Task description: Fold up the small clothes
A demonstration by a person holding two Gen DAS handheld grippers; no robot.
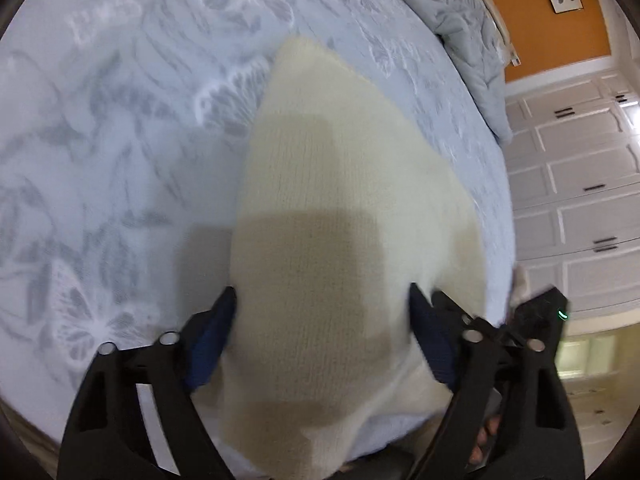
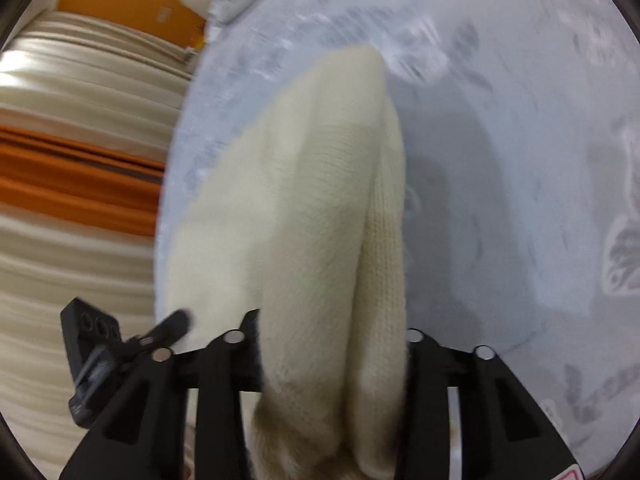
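We've got the cream knitted garment (image 1: 320, 208) stretched out over the pale blue butterfly-print bedspread (image 1: 120, 140). Our left gripper (image 1: 322, 296) has its blue-padded fingers (image 1: 212, 344) spread wide on either side of the knit, not pinching it. Our right gripper (image 2: 332, 344) is clenched on the bunched near end of the garment (image 2: 320, 208).

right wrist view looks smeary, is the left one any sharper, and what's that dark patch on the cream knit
Left wrist view: only a little sharper, with knit ribs readable on the cream knitted garment and a soft butterfly print on the pale blue bedspread; the dark patch is a blocky shadow, not a stain. Right wrist view: motion blur streaks the cream curtains and the bedspread; both views bend at the fisheye edges.
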